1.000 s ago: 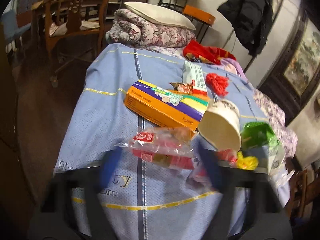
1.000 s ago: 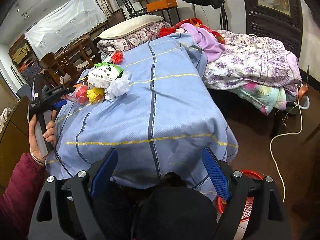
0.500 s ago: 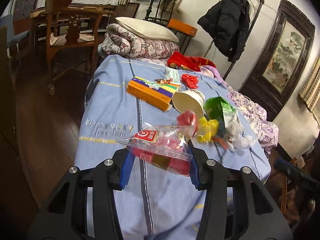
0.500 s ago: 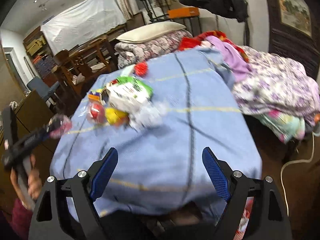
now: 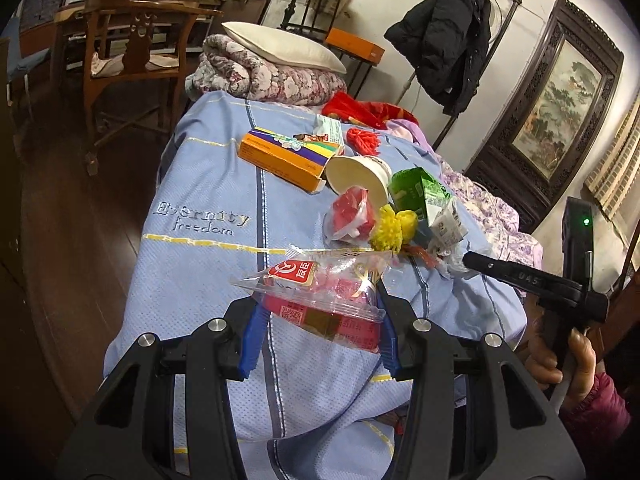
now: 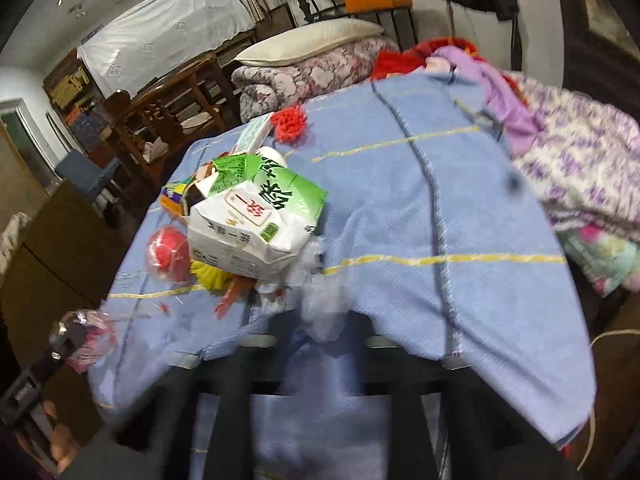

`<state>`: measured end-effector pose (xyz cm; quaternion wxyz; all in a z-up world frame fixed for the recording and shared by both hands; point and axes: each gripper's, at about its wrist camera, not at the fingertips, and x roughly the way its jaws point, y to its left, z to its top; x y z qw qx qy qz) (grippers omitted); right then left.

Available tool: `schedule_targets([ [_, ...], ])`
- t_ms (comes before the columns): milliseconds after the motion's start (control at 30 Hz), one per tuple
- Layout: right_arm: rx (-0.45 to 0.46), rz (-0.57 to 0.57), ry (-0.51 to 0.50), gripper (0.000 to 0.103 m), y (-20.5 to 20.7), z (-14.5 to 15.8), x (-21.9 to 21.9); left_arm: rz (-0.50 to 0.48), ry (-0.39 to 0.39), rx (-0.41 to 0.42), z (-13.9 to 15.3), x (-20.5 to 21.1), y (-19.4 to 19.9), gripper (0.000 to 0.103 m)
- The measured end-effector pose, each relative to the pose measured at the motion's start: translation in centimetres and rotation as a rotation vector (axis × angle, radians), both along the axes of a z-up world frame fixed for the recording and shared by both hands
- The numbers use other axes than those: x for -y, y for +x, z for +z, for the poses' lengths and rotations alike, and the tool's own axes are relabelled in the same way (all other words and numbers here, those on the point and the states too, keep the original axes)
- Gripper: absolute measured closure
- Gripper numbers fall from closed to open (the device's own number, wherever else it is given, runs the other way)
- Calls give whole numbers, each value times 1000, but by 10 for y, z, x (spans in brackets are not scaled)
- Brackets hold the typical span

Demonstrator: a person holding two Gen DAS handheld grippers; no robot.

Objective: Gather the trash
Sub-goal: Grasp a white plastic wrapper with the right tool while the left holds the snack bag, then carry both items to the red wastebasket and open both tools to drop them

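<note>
Left jaws: the left gripper was clamped on one clear snack wrapper, blue pads pressed to both its sides, held above the near end of the blue bedsheet.
Right jaws: the right gripper was blurred; couldn't tell whether it was parted or closed. It sat just near of one crumpled white plastic scrap.
Trash count: one green-and-white carton, one orange box, one paper cup, one red-filled bag, one yellow pom-pom, one red pom-pom.
Layout: heap lay mid-sheet, carton on the right, orange box far left.
</note>
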<state>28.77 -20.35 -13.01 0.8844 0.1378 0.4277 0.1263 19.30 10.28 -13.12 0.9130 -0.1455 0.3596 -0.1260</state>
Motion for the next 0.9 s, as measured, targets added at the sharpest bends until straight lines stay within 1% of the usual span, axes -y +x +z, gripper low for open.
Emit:
schedule_targets([
  [33,27,-6,-3,93,-4,5,0,-1,-1,4,1,0,-1,56],
  [100,105,-11,-37,93,-17,24,0,-6,-3,17,6,3,-3,56],
  [167,168,-8,-37,93,-30,47,4,-12,-5,24,9,5,-4,56],
  [300,243,-26,-13,93,-48,81,20,-23,-1,43,18,12,-11,56],
  [433,277,-47,23,93,-64,101,38,-34,5,65,30,19,-21,56],
  [567,308,-66,22,93,-89,114,52,-54,13,85,42,30,-32,56],
  [733,312,-114,6,93,-123,119,77,-111,19,108,56,51,-44,56],
  [900,317,-185,-13,93,-167,124,114,-196,22,133,71,86,-54,56],
])
